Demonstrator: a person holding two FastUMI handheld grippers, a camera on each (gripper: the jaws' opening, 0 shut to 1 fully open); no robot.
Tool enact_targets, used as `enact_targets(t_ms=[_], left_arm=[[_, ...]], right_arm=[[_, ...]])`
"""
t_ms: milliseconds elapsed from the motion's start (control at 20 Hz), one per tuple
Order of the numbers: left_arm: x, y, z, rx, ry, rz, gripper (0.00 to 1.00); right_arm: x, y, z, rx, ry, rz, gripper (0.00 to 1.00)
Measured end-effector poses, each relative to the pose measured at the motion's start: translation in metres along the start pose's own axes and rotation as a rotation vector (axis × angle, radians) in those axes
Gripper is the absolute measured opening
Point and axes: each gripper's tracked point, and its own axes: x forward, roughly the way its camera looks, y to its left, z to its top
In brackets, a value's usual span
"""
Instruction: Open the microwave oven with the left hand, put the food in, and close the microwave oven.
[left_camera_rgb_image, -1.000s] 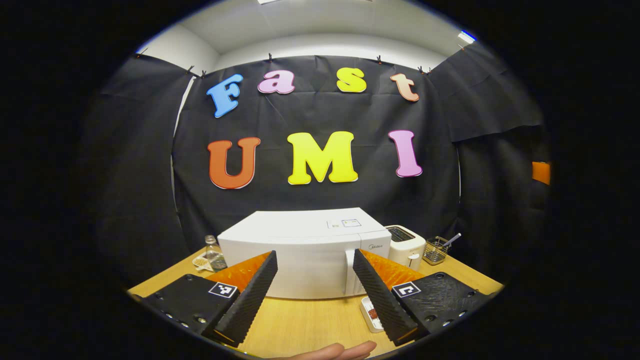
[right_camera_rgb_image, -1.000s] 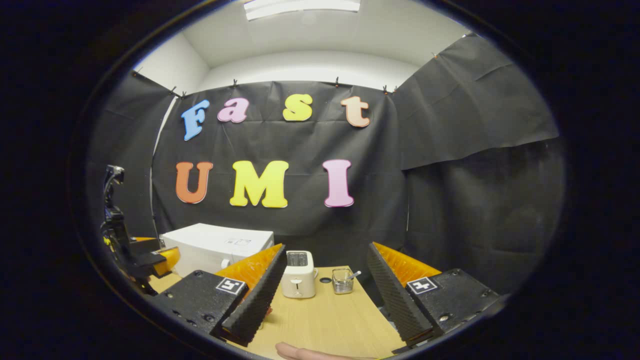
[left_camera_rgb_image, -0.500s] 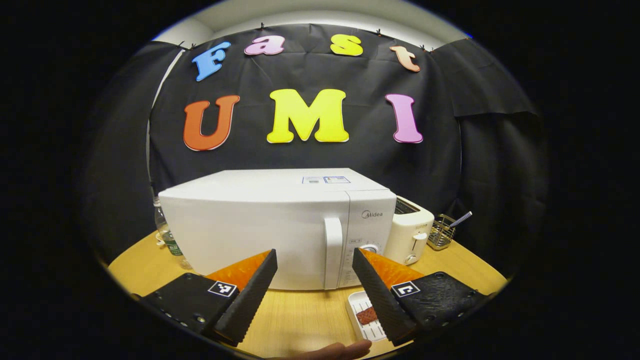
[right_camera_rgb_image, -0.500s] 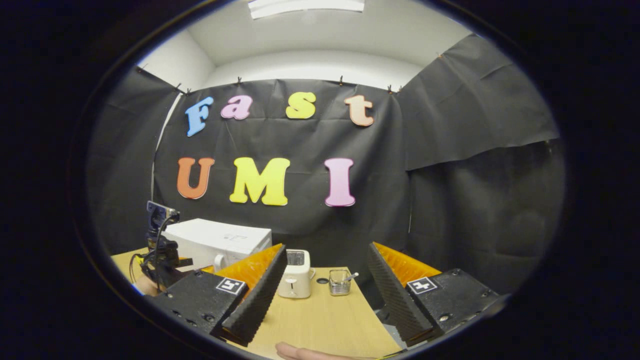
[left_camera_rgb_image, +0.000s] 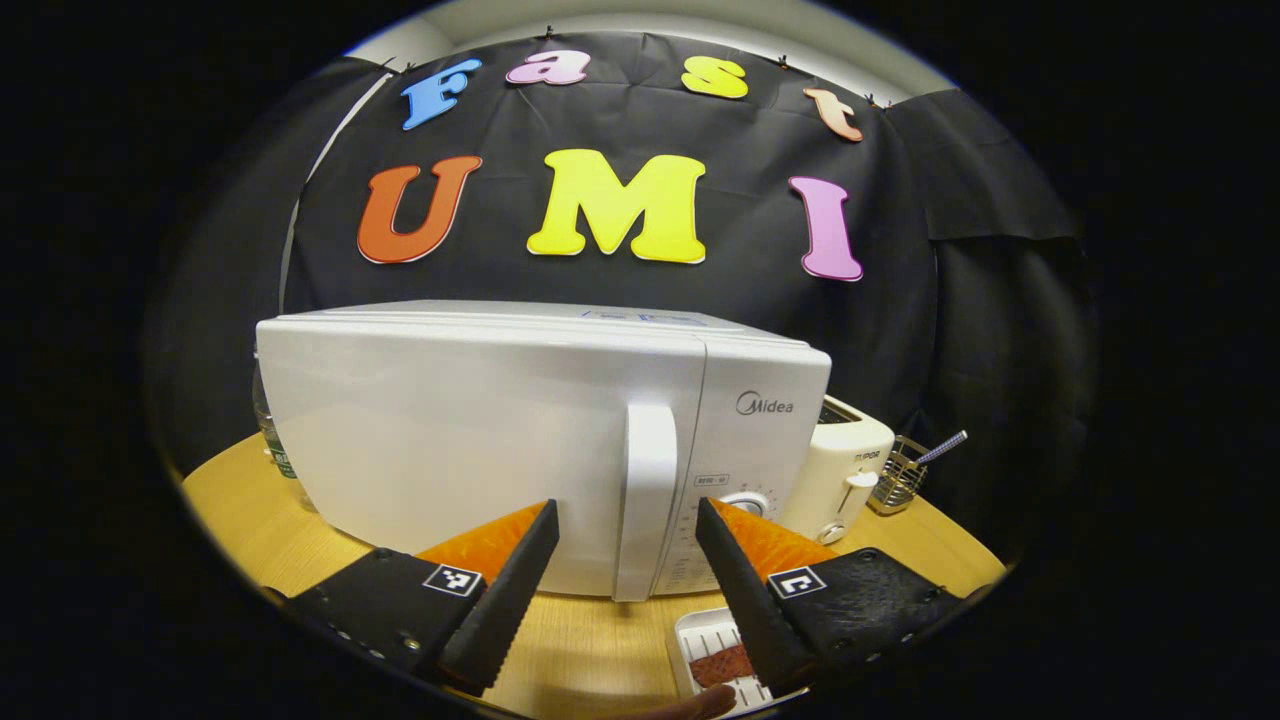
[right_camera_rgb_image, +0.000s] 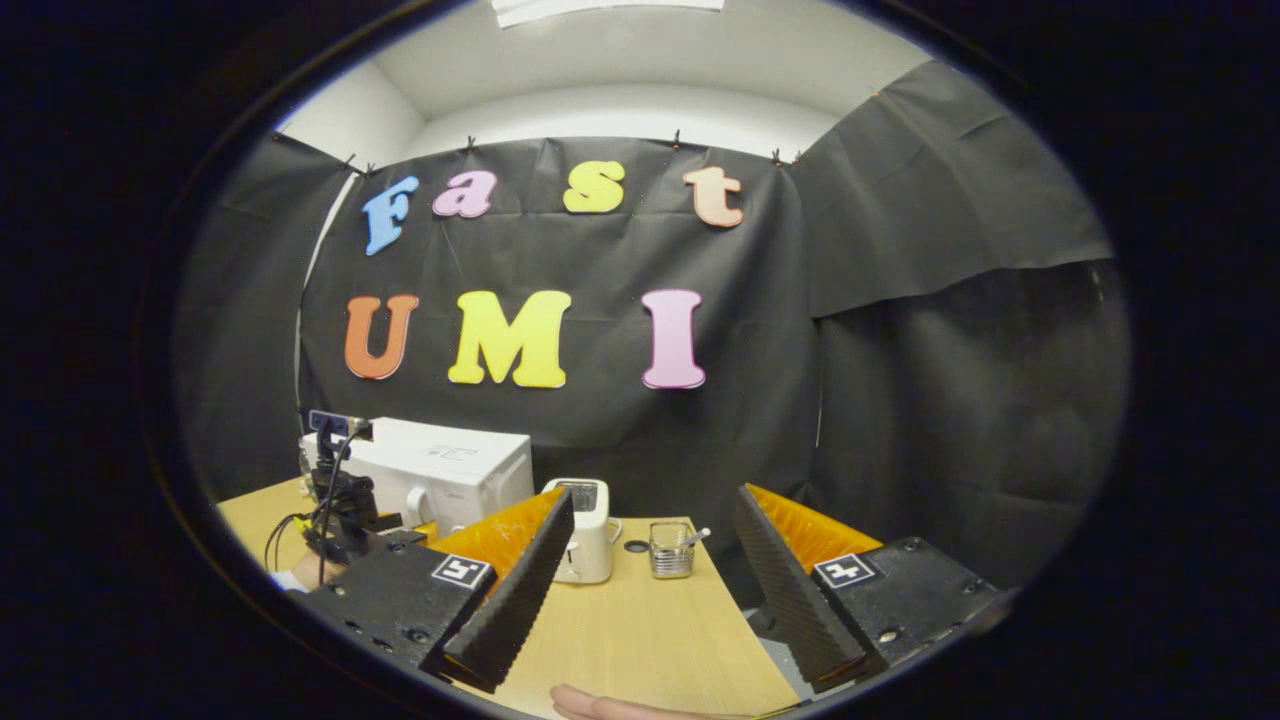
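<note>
White microwave (left_camera_rgb_image: 480, 440) sits shut on desk (left_camera_rgb_image: 250, 520). Left gripper (left_camera_rgb_image: 622, 585) faces its door handle (left_camera_rgb_image: 645, 500), jaws released either side, apparently lining up for pull. Food tray (left_camera_rgb_image: 715, 655) lies just before microwave, ready for loading. Right gripper (right_camera_rgb_image: 648, 590) waits aside, jaws released, holding nothing.

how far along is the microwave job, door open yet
Not yet: nothing is done so far. The microwave door is shut. In hand: the left gripper, jaws open, is lined up with the door handle without gripping it. The food tray sits on the table in front. Left to do: pull the door open, load the tray, close up. The right gripper is open and empty.
</note>
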Motion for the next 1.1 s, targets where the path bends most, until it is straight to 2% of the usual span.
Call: enact_targets(t_ms=[50,150,200,300,350,400,450,500,550,750,800,850,900,1100], left_arm=[[0.005,-0.01,-0.004,0.014,0.0,-0.044,0.55],[0.01,-0.009,-0.013,0.004,0.021,-0.045,0.34],[0.01,-0.008,-0.008,-0.008,0.004,-0.032,0.4],[0.007,-0.012,-0.007,-0.034,0.009,-0.03,0.39],[0.009,-0.012,-0.007,-0.015,0.01,-0.023,0.28],[0.009,-0.012,-0.007,0.011,0.003,-0.013,0.28],[0.007,-0.011,-0.01,0.025,0.013,-0.01,0.2],[0.006,-0.008,-0.008,0.033,0.0,-0.007,0.2],[0.005,-0.008,-0.009,0.016,-0.002,-0.009,0.13],[-0.015,-0.005,-0.011,0.023,-0.021,0.011,0.12],[-0.024,-0.006,-0.013,0.018,-0.031,0.001,0.12],[-0.033,-0.004,-0.013,0.011,-0.035,-0.013,0.12],[-0.041,-0.002,-0.015,0.004,-0.032,-0.026,0.12],[-0.073,0.009,-0.022,0.019,-0.024,-0.059,0.12]], right_arm=[[0.001,-0.001,-0.002,0.002,0.004,0.002,1.0],[0.003,-0.004,-0.007,0.004,0.012,-0.002,1.0],[0.003,-0.005,-0.009,0.005,0.017,-0.003,1.0],[0.001,-0.003,-0.012,0.005,0.028,0.002,1.0],[-0.001,-0.003,-0.013,0.007,0.032,0.001,1.0],[-0.003,-0.004,-0.013,0.01,0.034,0.0,1.0],[-0.006,-0.005,-0.012,0.011,0.033,-0.001,1.0],[-0.01,-0.005,-0.011,0.009,0.032,-0.005,1.0],[-0.013,-0.007,-0.01,0.005,0.032,-0.009,1.0],[-0.029,-0.02,-0.009,-0.015,0.031,-0.041,1.0],[-0.032,-0.023,-0.011,-0.014,0.035,-0.05,0.94],[-0.036,-0.024,-0.012,-0.011,0.039,-0.051,0.94],[-0.04,-0.022,-0.012,-0.006,0.038,-0.044,1.0],[-0.05,-0.016,-0.014,0.026,0.045,-0.031,1.0]])
